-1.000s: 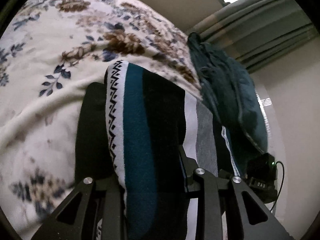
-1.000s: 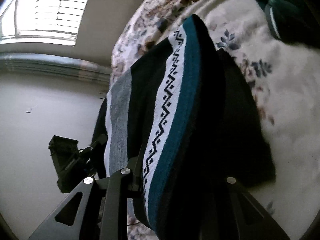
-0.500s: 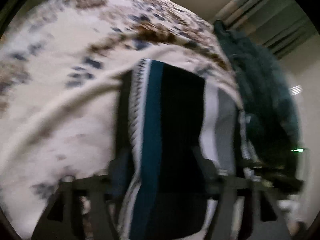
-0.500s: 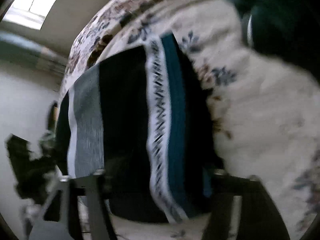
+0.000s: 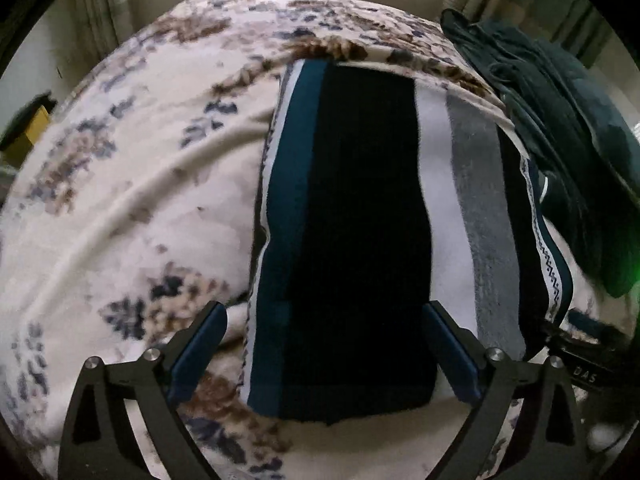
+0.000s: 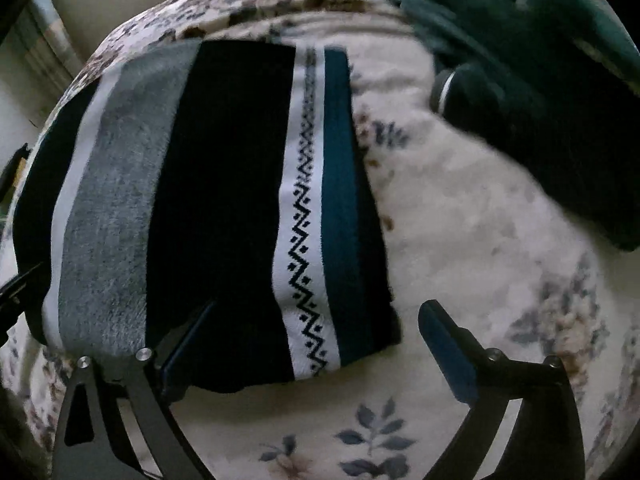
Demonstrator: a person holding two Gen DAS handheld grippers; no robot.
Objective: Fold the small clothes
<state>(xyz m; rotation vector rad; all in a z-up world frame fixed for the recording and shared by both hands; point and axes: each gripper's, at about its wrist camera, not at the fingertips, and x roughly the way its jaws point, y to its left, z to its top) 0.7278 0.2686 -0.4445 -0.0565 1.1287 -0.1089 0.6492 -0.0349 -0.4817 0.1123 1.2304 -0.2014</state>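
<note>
1. A floral blanket (image 5: 132, 200) covers the whole surface, cream with brown and navy flowers, and it lies in soft wrinkles.
2. A heap of dark green clothes (image 5: 568, 132) sits along the blanket's far right edge in the left wrist view, and in the far right corner in the right wrist view (image 6: 540, 64).
3. The striped garment (image 5: 360, 240) lies flat and folded on the middle of the blanket, its stripes running away from both cameras: teal, black, white, grey, plus a white band with a black zigzag (image 6: 304, 216). Its right side lies just beside the green heap in the left wrist view.
4. The left gripper (image 5: 324, 332) is spread wide above the garment's near edge, one finger over the blanket and one over the white stripe, gripping nothing.
5. The right gripper (image 6: 316, 332) is likewise wide apart and empty-handed, its left finger (image 6: 188, 344) over the black stripe and its right finger over bare blanket beside the garment's near corner.
</note>
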